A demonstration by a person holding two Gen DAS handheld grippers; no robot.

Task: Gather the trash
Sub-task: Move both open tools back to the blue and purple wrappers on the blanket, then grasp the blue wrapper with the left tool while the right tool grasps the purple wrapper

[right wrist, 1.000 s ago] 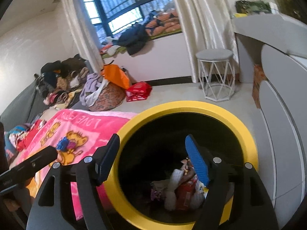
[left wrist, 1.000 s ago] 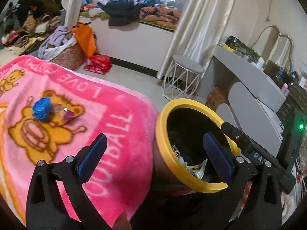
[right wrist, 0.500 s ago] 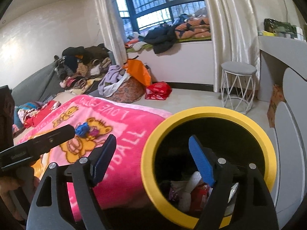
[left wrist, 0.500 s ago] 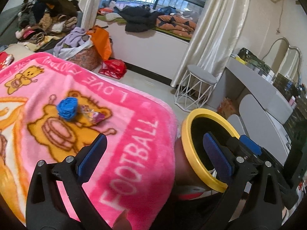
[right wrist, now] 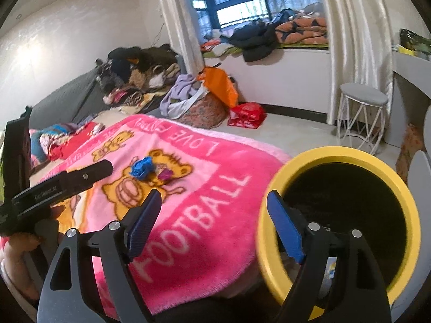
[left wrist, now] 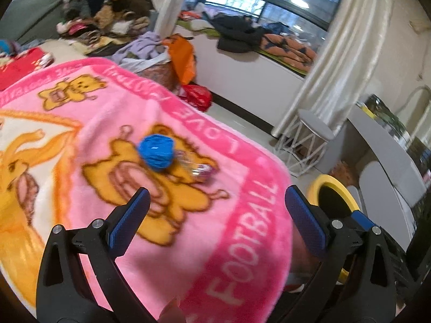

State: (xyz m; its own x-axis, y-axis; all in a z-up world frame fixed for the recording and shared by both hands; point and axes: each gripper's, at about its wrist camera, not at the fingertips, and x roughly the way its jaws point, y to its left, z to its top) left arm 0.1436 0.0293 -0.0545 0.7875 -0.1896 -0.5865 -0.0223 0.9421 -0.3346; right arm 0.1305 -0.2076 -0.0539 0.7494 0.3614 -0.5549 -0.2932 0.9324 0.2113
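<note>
Trash, a crumpled blue wad [left wrist: 156, 153] touching a clear wrapper [left wrist: 198, 171], lies mid-blanket [left wrist: 242, 215] well inside its edges, looks light and squashable, best pinched across the middle; left gripper [left wrist: 215, 220] and right gripper [right wrist: 212, 226] both gape empty.

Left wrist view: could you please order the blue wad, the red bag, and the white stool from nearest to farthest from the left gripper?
From the left gripper:
1. Blue wad, on the pink blanket just ahead.
2. Red bag, on the floor past the blanket's far edge.
3. White stool, off right by the curtain; roughly level with the bag, too close to call.
</note>
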